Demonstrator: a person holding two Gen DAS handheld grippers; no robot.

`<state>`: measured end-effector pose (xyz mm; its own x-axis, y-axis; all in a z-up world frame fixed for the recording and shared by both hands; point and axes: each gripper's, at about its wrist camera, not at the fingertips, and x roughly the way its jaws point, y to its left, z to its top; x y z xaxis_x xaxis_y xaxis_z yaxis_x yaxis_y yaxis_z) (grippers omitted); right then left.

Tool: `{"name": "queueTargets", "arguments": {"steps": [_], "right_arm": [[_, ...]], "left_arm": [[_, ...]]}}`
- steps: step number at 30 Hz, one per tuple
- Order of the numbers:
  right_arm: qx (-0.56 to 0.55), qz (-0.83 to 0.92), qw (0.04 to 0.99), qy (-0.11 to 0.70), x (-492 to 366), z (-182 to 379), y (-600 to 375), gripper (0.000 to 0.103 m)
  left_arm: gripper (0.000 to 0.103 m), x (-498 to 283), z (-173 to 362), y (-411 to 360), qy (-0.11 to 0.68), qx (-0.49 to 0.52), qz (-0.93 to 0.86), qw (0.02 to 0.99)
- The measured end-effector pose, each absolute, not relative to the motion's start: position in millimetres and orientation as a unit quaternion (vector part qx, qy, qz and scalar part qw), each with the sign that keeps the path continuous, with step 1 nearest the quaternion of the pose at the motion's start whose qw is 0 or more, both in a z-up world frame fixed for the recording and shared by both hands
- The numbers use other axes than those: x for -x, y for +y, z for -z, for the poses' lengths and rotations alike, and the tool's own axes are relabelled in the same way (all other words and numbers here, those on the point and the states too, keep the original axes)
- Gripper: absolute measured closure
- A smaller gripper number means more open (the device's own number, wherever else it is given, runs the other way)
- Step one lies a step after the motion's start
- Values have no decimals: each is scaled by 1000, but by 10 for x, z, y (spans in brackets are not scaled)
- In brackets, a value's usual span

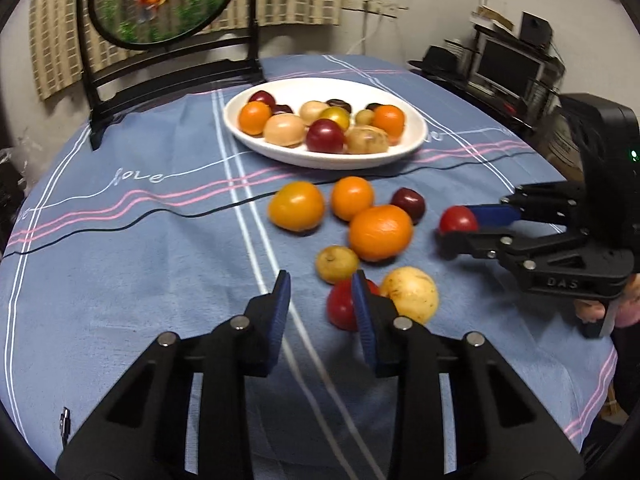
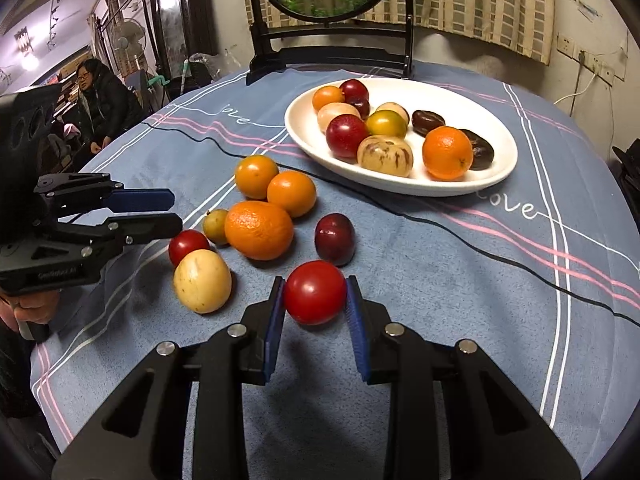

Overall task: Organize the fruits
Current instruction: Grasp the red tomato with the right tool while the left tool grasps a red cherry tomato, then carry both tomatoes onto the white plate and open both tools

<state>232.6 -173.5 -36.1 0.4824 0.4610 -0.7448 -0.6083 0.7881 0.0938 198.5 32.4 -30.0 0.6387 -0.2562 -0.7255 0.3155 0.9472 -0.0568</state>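
White plate [image 2: 496, 176] near table's far edge holds about a dozen fruits; eight remain on cloth. Right gripper [image 2: 315, 294] clamps red tomato [image 2: 315, 292]; left gripper [image 1: 322, 292] closed, empty.

tablecloth [image 1: 120, 240]: "love" stitched in white script, left of the left gripper's jaws and beyond them
tablecloth, other view: "love" again, near the plate [image 2: 400, 184], right of the jaws
right gripper [image 1: 456, 232] body: "DAS" embossed

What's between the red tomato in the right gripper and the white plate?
The red tomato is clamped in the right gripper. A dark plum sits on the cloth roughly along the line to the white plate; lifted over, nothing blocks.
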Motion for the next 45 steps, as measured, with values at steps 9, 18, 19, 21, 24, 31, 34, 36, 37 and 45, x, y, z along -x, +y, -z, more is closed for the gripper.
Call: {"name": "queueTargets", "arguments": {"steps": [9,18,19,21,24,31,34,36,37,45], "right_arm": [[95,-313,856,400,-2308,364,-1709,73],[96,-311,857,400,-2306,365,-1711,73],[95,-311,857,400,-2308,365,-1711,73],[96,-310,857,400,-2314,369,-1706,73],[98,-309,857,400,-2313,372,-1703,73],[100,-308,858,398,-2311,361,-1704,73],[101,-309,858,399,-2305,364,-1697,73],[102,-308,858,399,-2305,366,-1696,73],[102,-308,858,400,-2306,367,-1698,73],[101,-308,858,398,-2309,364,-1710,73]], "left_arm": [[69,-1968,355,293,419,-15,195,887],[52,-2047,428,256,432,-5,186,882],[50,-2066,436,264,435,0,184,882],[44,-2137,460,261,440,7,172,881],[44,-2207,515,213,453,14,169,875],[51,-2152,545,81,450,-29,166,877],[61,-2144,537,73,448,-33,161,879],[72,-2107,524,56,451,-31,172,875],[72,-2088,523,47,451,-35,171,875],[72,-1954,503,43,445,-35,164,880]]}}
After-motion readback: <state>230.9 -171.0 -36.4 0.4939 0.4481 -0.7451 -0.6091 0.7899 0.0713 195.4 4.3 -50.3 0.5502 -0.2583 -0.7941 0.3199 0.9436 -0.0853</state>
